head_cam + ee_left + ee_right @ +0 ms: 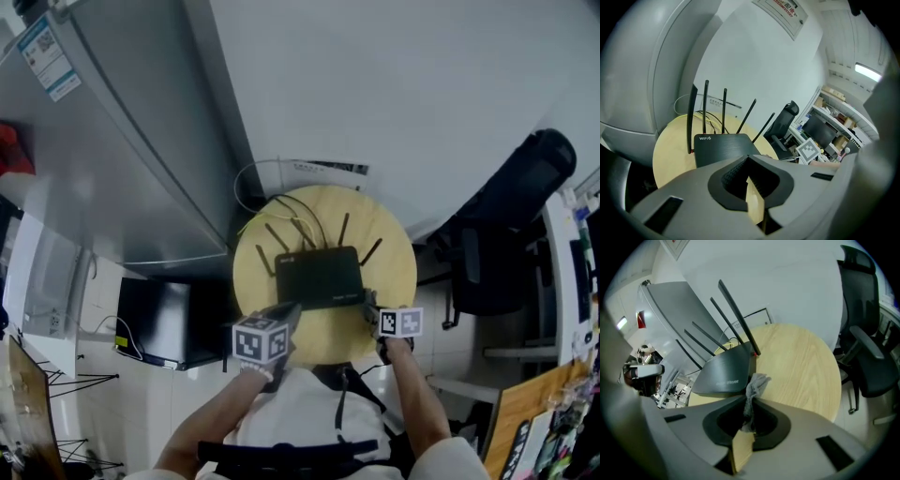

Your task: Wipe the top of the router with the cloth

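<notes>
Between the jaws of your right gripper a small grey cloth is pinched tight, its crumpled tuft sticking out past the tips. That tuft sits right at the near right corner of the black router, though you cannot tell whether it touches the casing. Your left gripper has its jaws brought together with nothing between them, and it points at the router's near left edge from just in front. From the head view your two grippers flank the router's near side, the left gripper at one corner and the right gripper at the other. The router lies flat near the middle of a round, pale wooden table, with its thin black antennas standing up along the far side and fanning outward. Thin cables loop behind it toward the white wall. A black office chair stands to the right of the table, and a large grey cabinet is on the left.
</notes>
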Demonstrator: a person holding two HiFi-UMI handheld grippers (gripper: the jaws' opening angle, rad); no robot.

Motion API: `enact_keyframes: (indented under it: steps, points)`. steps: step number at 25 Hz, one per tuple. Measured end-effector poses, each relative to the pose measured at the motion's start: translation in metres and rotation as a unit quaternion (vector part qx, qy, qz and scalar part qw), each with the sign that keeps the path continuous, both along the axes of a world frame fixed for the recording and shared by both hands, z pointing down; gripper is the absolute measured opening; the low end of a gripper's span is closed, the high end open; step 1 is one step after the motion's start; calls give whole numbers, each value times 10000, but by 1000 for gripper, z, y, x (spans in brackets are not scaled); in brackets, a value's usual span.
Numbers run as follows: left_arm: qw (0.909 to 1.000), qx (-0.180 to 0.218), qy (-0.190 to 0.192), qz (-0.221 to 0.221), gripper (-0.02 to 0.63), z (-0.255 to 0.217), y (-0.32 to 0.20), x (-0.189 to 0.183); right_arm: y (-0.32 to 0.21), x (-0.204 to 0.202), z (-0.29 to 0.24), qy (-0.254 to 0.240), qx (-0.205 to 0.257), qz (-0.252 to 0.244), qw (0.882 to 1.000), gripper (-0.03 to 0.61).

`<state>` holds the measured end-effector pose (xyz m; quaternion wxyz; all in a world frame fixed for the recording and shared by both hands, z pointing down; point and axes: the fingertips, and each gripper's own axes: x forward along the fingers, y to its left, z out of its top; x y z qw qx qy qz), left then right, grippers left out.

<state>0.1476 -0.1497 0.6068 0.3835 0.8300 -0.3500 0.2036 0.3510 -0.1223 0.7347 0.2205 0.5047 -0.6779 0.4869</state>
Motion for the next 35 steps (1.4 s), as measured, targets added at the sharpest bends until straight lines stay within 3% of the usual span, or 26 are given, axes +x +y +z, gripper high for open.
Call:
enact_keyframes:
  steps: [8,18,35]
  points:
    - [9995,38,96,310,-3,-5,5,-39,17,-24,-5,173,68,542,9984,41]
    - [9991,60,270,317,-3,-10,22,-97,26,-88,-3,249,117,711,9971,41]
    - [9995,-36,315,23,-3,1,32,-178,5,-233,-5,-124,266,71,9995,41]
